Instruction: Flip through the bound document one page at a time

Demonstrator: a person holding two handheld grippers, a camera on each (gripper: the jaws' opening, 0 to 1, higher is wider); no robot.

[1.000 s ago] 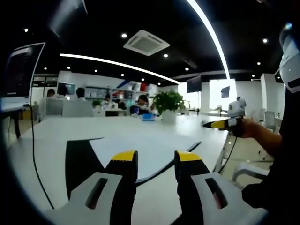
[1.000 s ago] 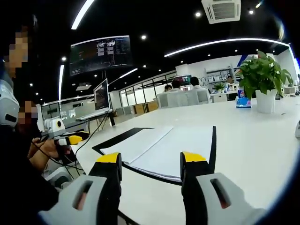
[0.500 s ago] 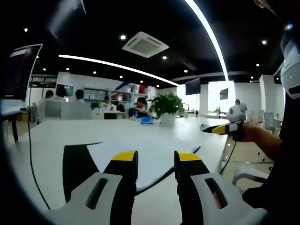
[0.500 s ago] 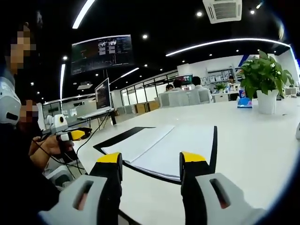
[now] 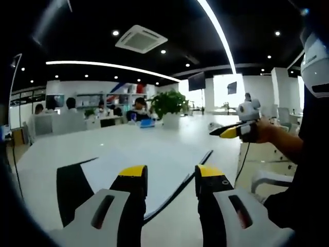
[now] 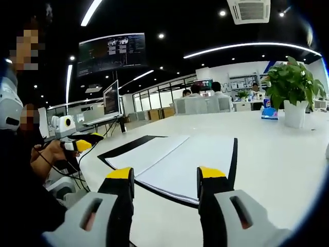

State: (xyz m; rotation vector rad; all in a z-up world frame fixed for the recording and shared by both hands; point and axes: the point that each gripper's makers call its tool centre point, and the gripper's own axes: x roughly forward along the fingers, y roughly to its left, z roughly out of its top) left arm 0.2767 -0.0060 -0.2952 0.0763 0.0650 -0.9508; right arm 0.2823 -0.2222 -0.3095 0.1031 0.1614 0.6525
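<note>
- Nearest, left gripper (image 5: pixel 169 174) and right gripper (image 6: pixel 166 175), jaws spread wide with nothing between them, both held above the near edge of the white table (image 6: pixel 277 139).
- Just beyond, bound document (image 6: pixel 175 159) lying open and flat on black covers.
- Farther back, potted plant (image 6: pixel 291 88) standing on the table, well apart.
- Beyond that, seated people (image 6: pixel 203 103), wall screen (image 6: pixel 111 51), dark ceiling with strip lights.

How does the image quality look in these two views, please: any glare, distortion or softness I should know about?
Left gripper view: fisheye bends the ceiling light strips, the far window is blown out, and the white table washes out the document's pages. Right gripper view: the document reads clearly, black cover against white pages; the plant is sharp, background people small and soft, ceiling lines curved.
</note>
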